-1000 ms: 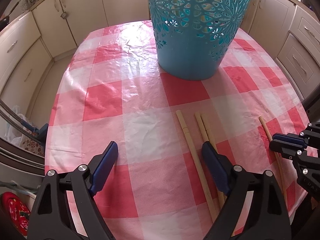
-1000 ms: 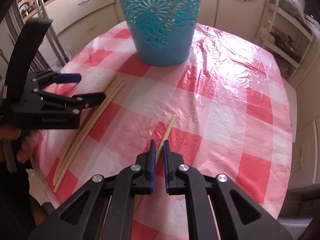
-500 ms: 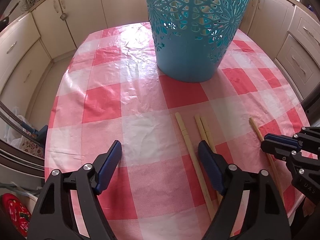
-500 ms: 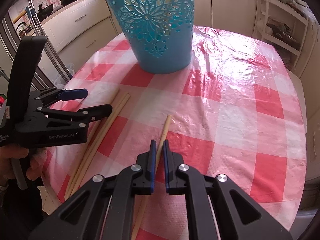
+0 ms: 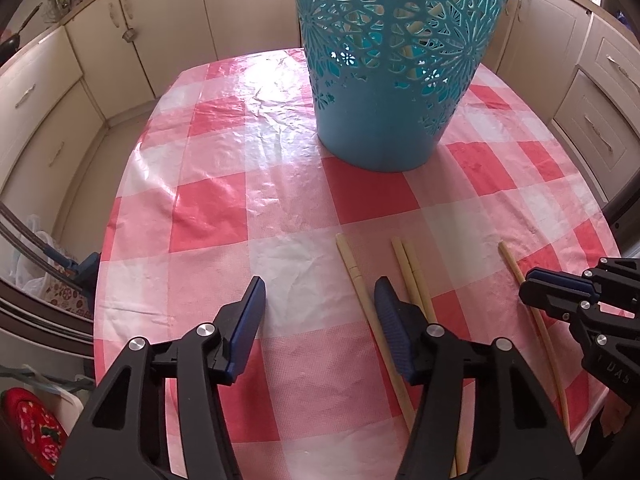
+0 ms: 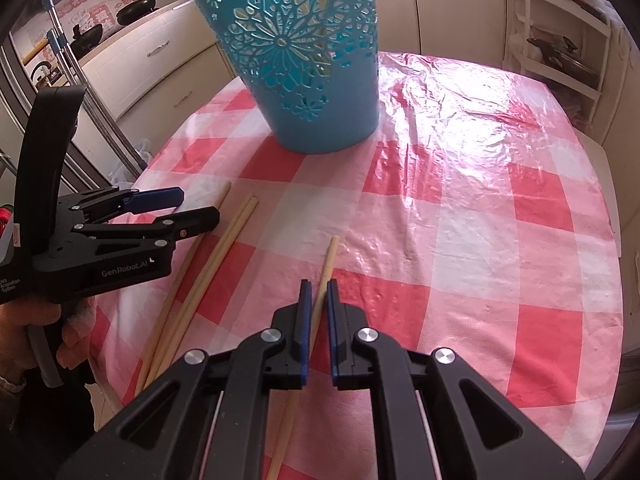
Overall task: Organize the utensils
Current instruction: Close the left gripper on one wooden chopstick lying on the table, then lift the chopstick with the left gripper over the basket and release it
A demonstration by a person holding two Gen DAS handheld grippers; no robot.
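Observation:
A tall blue cut-out basket (image 5: 396, 72) stands at the far middle of the checked table; it also shows in the right wrist view (image 6: 308, 60). Three wooden chopsticks (image 5: 360, 280) lie side by side in front of it. My left gripper (image 5: 320, 312) is open and empty above them. My right gripper (image 6: 317, 304) is shut on a fourth chopstick (image 6: 329, 258), lifted off the cloth, and shows in the left wrist view (image 5: 560, 292). The three chopsticks also show in the right wrist view (image 6: 216, 256), beside the left gripper (image 6: 188, 210).
A red and white checked plastic cloth (image 5: 224, 208) covers the oval table. Cream kitchen cabinets (image 5: 48, 112) surround it. A bag and a red item (image 5: 28, 420) lie on the floor at the left. Pans (image 6: 136, 8) sit on a far counter.
My right gripper has lifted and tilted up with the chopstick in it. Both wrist views have risen, so the basket sits lower in view. My left gripper stays open.

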